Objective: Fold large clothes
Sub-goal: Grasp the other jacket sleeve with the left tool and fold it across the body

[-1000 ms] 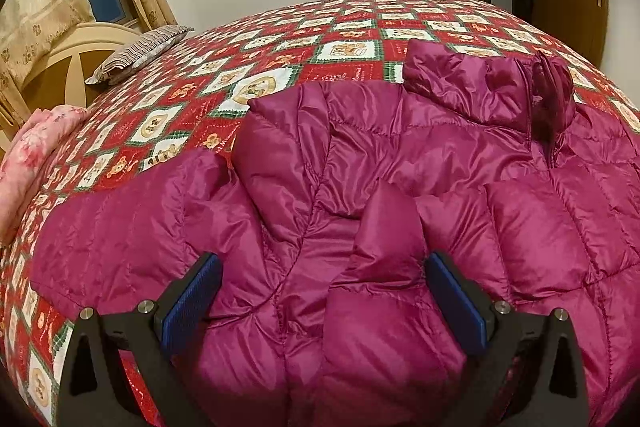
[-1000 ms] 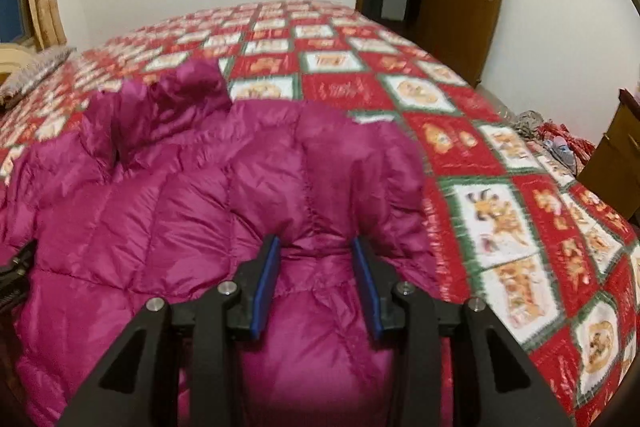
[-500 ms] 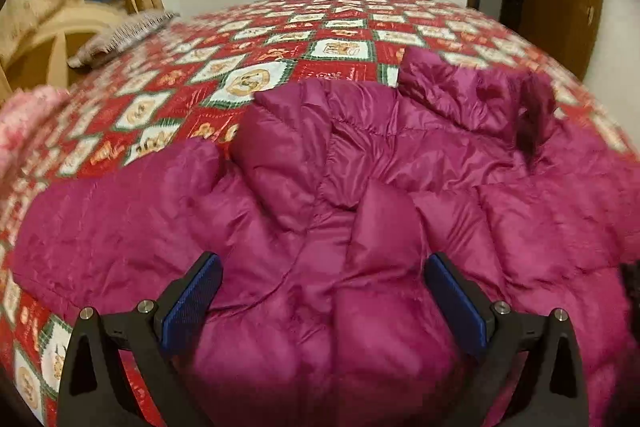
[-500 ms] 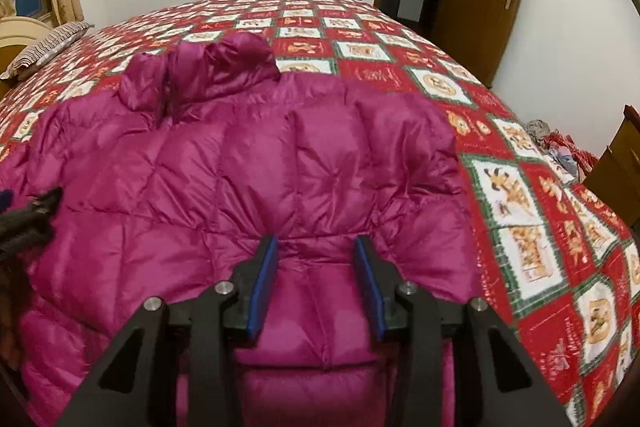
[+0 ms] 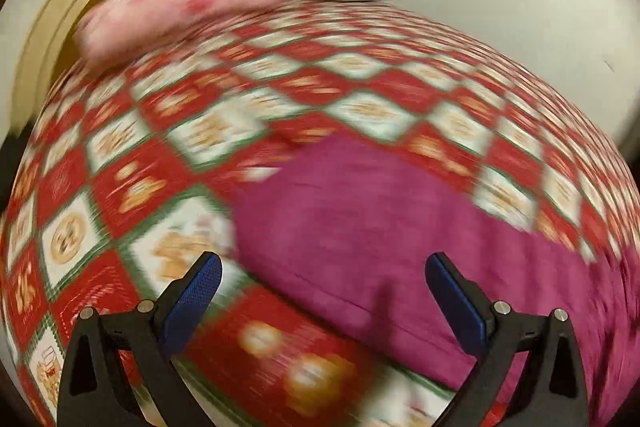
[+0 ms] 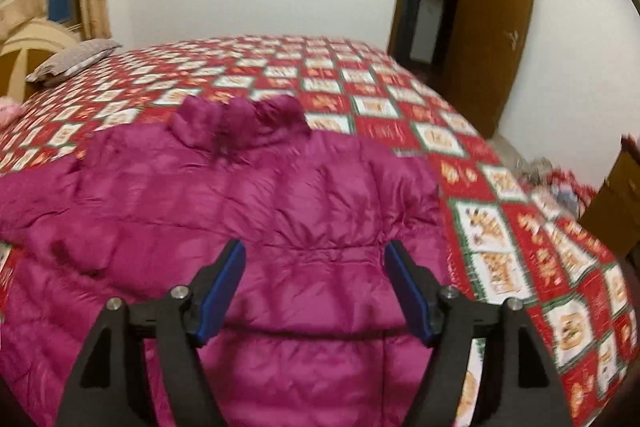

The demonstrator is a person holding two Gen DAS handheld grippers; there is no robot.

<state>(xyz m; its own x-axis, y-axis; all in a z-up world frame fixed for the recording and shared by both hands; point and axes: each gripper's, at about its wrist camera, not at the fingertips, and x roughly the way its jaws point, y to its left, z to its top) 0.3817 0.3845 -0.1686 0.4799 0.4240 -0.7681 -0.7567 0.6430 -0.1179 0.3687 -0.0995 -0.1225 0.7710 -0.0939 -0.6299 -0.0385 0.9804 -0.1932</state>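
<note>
A magenta puffer jacket (image 6: 240,219) lies spread on the red and white patterned bedspread (image 6: 500,227), collar (image 6: 240,123) toward the far side. My right gripper (image 6: 316,291) hovers above the jacket's right side; its jaws are opening and the fabric lies below them, not pinched. In the blurred left wrist view, my left gripper (image 5: 320,291) stands open over the outer end of a sleeve of the jacket (image 5: 380,227), with bedspread (image 5: 120,187) to its left. Nothing is between its blue pads (image 5: 196,291).
A pink folded cloth (image 5: 168,11) and a striped pillow (image 6: 72,61) lie near the cream headboard (image 6: 24,55). A brown door (image 6: 492,27) stands open at the far right. Clutter sits on the floor (image 6: 552,183) beside the bed's right edge.
The right gripper's jaws have spread and let go of the jacket fold, and it has pulled back a little. The left gripper has swung fast to the left, toward the sleeve, rolling as it went.
</note>
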